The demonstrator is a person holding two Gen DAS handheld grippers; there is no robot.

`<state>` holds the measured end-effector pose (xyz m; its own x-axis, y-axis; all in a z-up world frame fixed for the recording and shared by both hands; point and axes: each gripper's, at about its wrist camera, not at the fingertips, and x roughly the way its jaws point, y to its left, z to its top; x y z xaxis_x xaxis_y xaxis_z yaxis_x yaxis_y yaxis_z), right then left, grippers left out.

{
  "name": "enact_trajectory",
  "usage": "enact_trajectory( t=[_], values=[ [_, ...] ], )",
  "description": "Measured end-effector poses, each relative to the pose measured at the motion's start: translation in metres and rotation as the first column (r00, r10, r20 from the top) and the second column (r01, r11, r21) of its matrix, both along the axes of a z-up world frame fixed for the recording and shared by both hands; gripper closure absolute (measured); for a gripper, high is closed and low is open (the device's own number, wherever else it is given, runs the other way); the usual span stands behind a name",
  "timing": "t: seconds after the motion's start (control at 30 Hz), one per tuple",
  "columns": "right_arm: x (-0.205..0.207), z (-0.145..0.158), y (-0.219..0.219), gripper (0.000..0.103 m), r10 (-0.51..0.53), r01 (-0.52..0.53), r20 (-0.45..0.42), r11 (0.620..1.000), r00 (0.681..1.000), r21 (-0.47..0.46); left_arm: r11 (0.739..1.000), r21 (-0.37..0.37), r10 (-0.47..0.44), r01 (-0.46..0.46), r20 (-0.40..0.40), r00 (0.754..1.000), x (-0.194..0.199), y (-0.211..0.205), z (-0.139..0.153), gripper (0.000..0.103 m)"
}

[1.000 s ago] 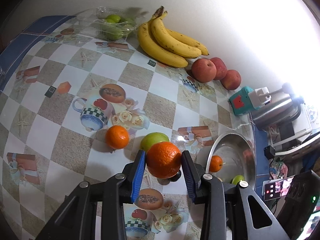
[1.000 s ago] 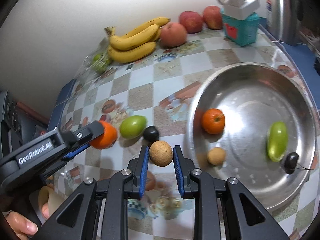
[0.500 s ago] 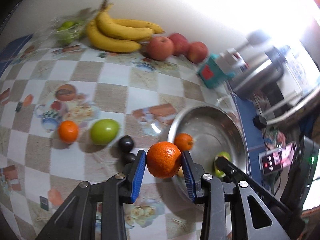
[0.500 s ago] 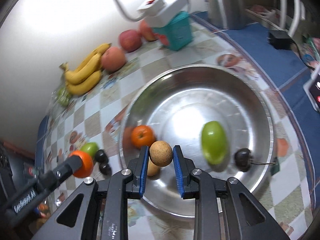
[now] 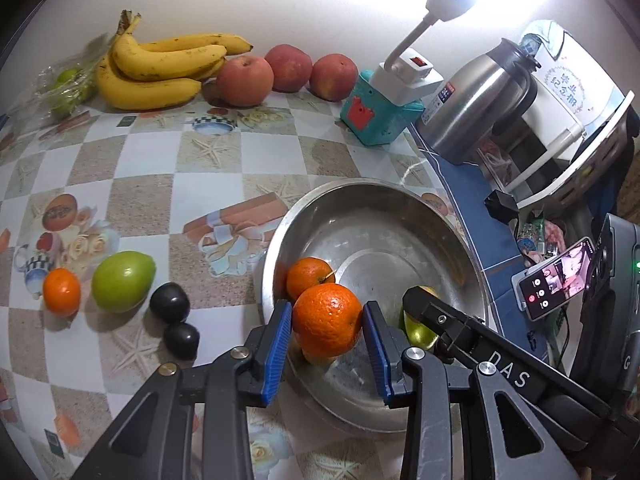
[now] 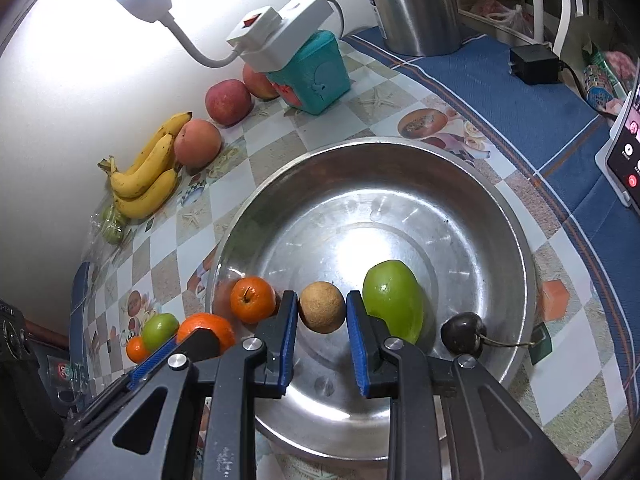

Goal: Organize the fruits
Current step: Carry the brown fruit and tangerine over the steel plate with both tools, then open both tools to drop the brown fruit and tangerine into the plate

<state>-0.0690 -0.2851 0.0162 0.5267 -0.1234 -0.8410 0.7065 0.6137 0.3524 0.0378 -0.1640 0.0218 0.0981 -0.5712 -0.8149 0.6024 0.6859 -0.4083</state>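
Note:
My left gripper (image 5: 326, 330) is shut on a large orange (image 5: 327, 319), held over the near left part of the steel bowl (image 5: 460, 240). My right gripper (image 6: 322, 316) is shut on a small round brown fruit (image 6: 322, 307) above the same bowl (image 6: 516, 216). Inside the bowl lie a small orange (image 6: 252, 299), a green mango (image 6: 394, 300) and a dark cherry (image 6: 462, 332). On the cloth left of the bowl sit a small orange (image 5: 61, 292), a green fruit (image 5: 122, 286) and two dark plums (image 5: 170, 307).
Bananas (image 5: 160, 66), three apples (image 5: 245, 80) and bagged green fruit (image 5: 66, 86) line the wall. A teal box with a lamp and power strip (image 5: 380, 114), a steel flask (image 5: 476, 108) and a phone (image 5: 554, 276) crowd the right side.
Both grippers have swung right from the tablecloth to above the bowl, each still carrying its fruit; the views rolled as they went.

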Motion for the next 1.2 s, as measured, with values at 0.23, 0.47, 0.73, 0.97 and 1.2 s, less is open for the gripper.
enact_trajectory(
  t=[0.23, 0.47, 0.73, 0.97, 1.2],
  values=[
    [0.003, -0.009, -0.003, 0.077, -0.005, 0.005, -0.009, 1.000, 1.000, 0.013, 1.000, 0.003, 0.003, -0.003, -0.011, 1.000, 0.002, -0.002, -0.009, 0.064],
    [0.005, -0.015, -0.004, 0.077, -0.006, 0.007, -0.030, 1.000, 1.000, 0.027, 1.000, 0.016, 0.003, -0.003, -0.024, 1.000, 0.003, -0.004, -0.015, 0.064],
    [0.007, -0.014, -0.003, 0.077, -0.007, 0.007, -0.041, 1.000, 0.999, 0.019, 1.000, 0.014, 0.006, -0.005, -0.034, 0.999, 0.003, -0.003, -0.016, 0.063],
    [0.007, -0.012, -0.003, 0.077, -0.006, 0.006, -0.043, 1.000, 0.999, 0.018, 1.000, 0.011, 0.008, -0.007, -0.037, 0.999, 0.004, -0.003, -0.016, 0.062],
    [0.005, -0.001, -0.003, 0.077, -0.004, 0.004, -0.024, 1.000, 1.000, 0.000, 1.000, -0.011, 0.010, -0.011, -0.040, 0.999, 0.006, -0.001, -0.010, 0.059]
  ],
)
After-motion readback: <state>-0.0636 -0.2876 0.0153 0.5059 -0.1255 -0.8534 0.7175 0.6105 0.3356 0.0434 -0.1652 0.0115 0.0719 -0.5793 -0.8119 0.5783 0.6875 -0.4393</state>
